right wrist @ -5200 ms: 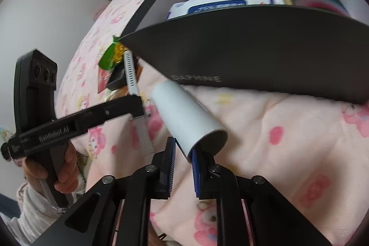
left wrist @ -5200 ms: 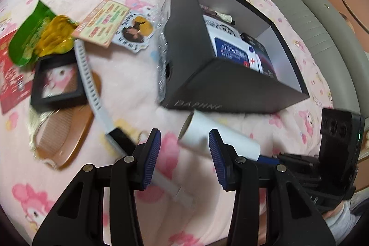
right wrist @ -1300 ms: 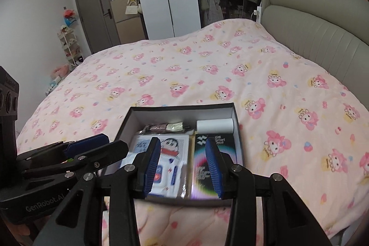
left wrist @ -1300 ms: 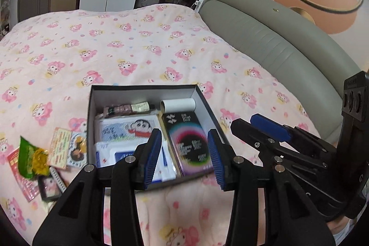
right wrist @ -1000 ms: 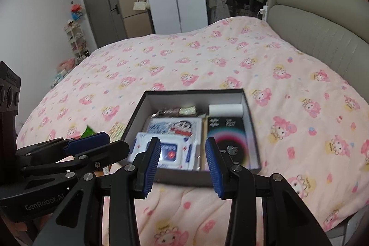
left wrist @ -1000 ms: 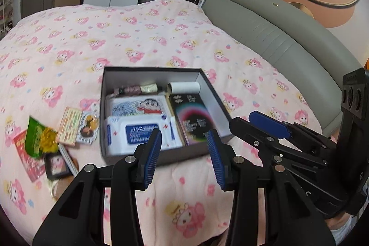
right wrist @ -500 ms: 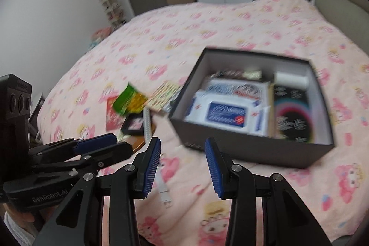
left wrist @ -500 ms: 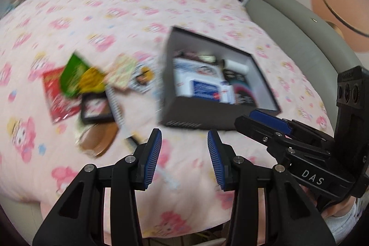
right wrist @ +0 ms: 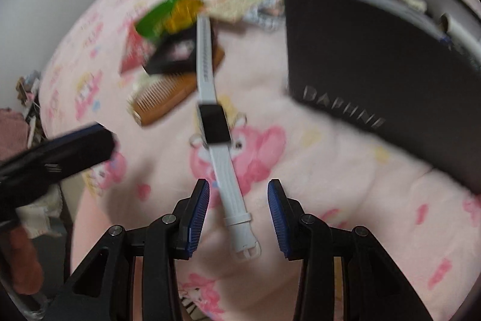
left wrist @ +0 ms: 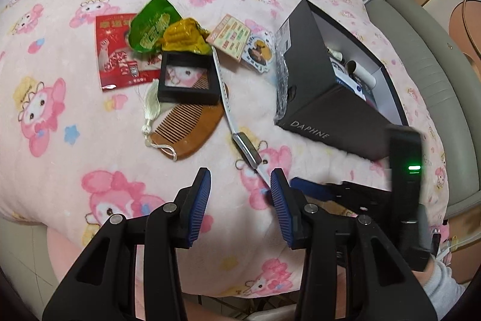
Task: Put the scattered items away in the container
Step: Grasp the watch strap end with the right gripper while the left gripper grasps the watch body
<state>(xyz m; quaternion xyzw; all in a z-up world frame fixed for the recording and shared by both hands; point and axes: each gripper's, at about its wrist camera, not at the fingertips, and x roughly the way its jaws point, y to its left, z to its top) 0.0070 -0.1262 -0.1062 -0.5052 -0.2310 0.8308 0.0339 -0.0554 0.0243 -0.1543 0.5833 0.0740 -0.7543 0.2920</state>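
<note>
Black cardboard shoebox (left wrist: pixel 327 110), right of frame on pink bed (left wrist: pixel 90 140), holds packs, roll | white-strapped smartwatch (right wrist: pixel 215 128) lies outside, strap between spread, empty right tongs (right wrist: pixel 238 212), probably lined up to pinch (blurred) | left tongs (left wrist: pixel 240 200) spread, empty | comb (left wrist: pixel 186 128), packets centre-left

— How many things do we see on the bed?

— We count one black box (left wrist: pixel 327 110), one comb (left wrist: pixel 186 128), one white watch (right wrist: pixel 215 125), one little black frame (left wrist: pixel 188 78), one red packet (left wrist: pixel 115 50), one green packet (left wrist: pixel 151 26), one yellow packet (left wrist: pixel 185 35) and two cards (left wrist: pixel 230 36).
</note>
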